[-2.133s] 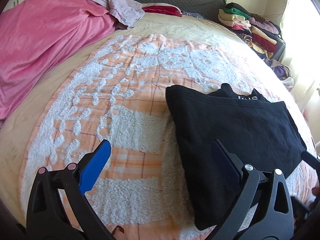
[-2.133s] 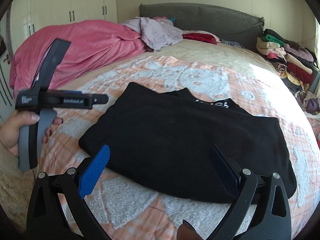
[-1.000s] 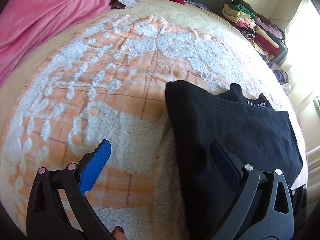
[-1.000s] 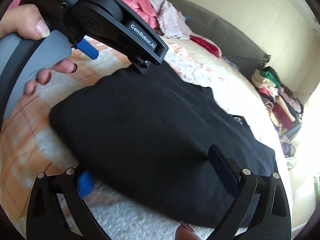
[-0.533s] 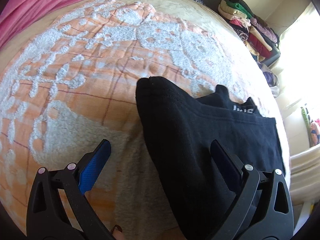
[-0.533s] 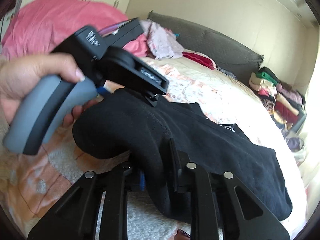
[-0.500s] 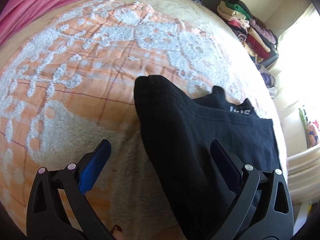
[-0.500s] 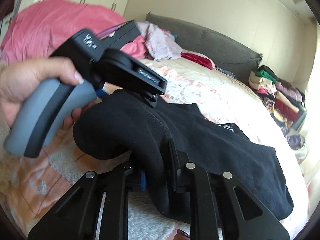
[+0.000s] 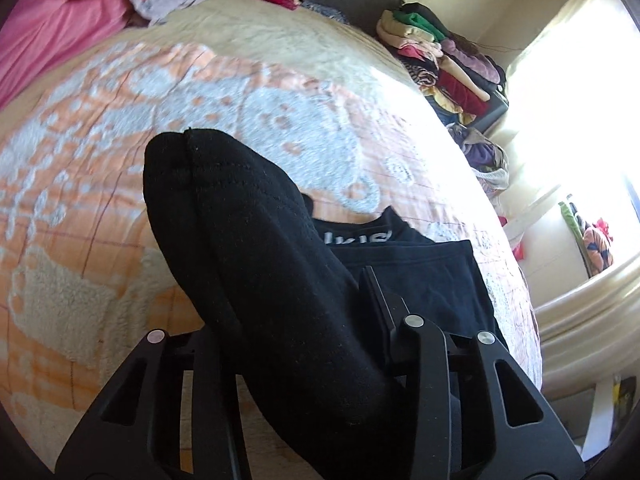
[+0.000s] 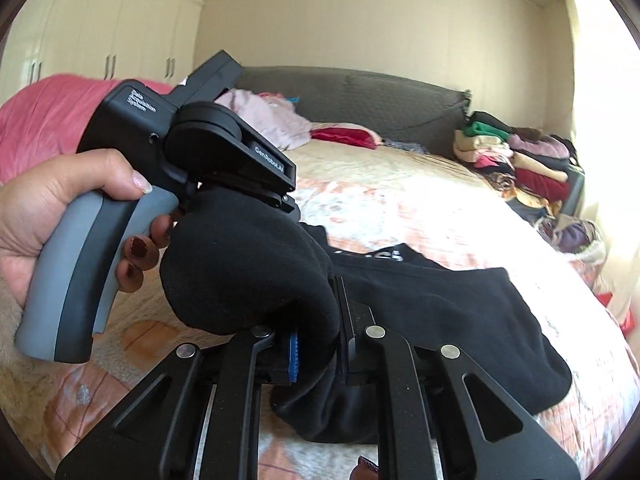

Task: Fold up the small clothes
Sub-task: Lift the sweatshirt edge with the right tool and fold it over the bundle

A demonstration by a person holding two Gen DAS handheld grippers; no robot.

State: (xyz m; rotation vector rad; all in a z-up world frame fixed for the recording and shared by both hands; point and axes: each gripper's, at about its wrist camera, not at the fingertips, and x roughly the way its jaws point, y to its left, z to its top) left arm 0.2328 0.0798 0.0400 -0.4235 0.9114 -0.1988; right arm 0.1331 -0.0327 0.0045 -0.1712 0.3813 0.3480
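Both grippers — left gripper (image 9: 304, 332), right gripper (image 10: 316, 354) — pinch the soft black knit garment (image 10: 420, 312).

Pink blanket (image 9: 60, 36), stacked clothes (image 10: 516, 156), grey headboard (image 10: 360, 96).

left tool (image 10: 286, 196) body: "GenRobot.AI" in white, clear enough | same tool, upper housing: small white three-line print, too tiny to read | black garment (image 10: 420, 304): white letters, partly folded under, can't make them out
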